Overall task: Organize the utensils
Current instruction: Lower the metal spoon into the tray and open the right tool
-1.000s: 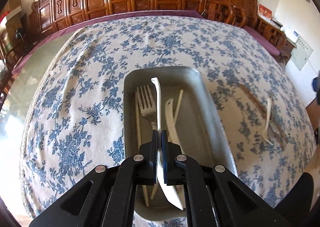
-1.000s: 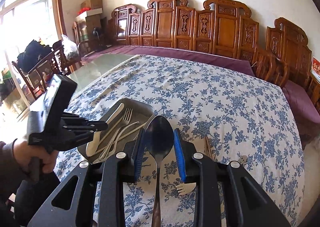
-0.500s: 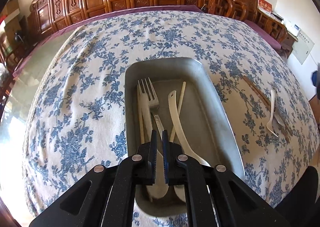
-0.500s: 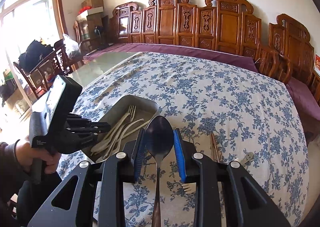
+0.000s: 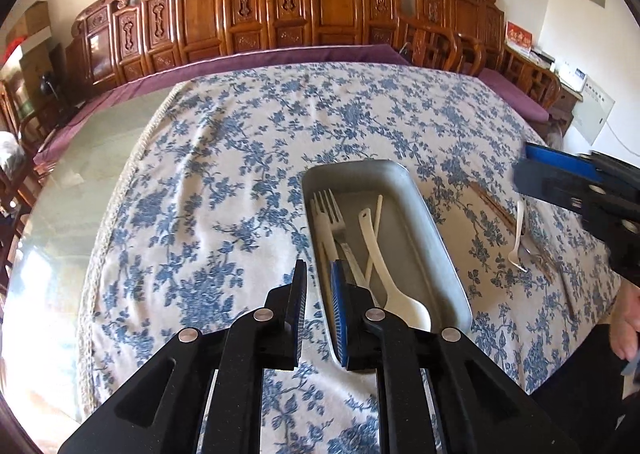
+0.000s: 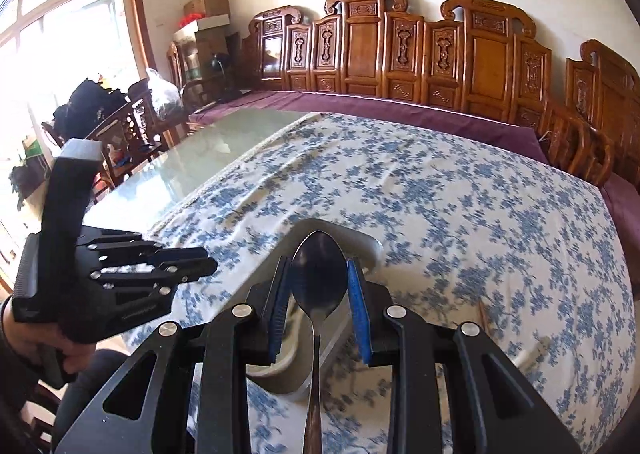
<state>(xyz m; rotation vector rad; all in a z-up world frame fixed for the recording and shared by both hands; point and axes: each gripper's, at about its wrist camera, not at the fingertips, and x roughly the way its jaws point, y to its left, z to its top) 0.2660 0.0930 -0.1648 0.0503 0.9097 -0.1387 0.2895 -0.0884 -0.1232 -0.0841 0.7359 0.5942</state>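
A metal tray (image 5: 438,242) lies on the blue-flowered cloth and holds a metal fork (image 5: 331,210), a white spoon (image 5: 386,270) and other white utensils. My left gripper (image 5: 318,266) hovers over the tray's left rim, its jaws opening with nothing between them. In the right wrist view the left gripper (image 6: 200,264) hangs left of the tray (image 6: 364,242). My right gripper (image 6: 317,286) is shut on a metal spoon (image 6: 318,262), bowl forward, above the tray's near end. It also shows at the right edge of the left wrist view as the right gripper (image 5: 576,186).
A white plastic fork (image 5: 518,238) and brown chopsticks (image 5: 492,206) lie on the cloth right of the tray. Bare glass tabletop (image 5: 80,206) lies left of the cloth. Carved wooden chairs (image 5: 320,2) line the far side. A person's hand (image 6: 36,338) grips the left tool.
The left gripper let a white utensil drop into the tray, then rose and shifted left with its jaws parting. The right gripper carried the spoon over the tray.
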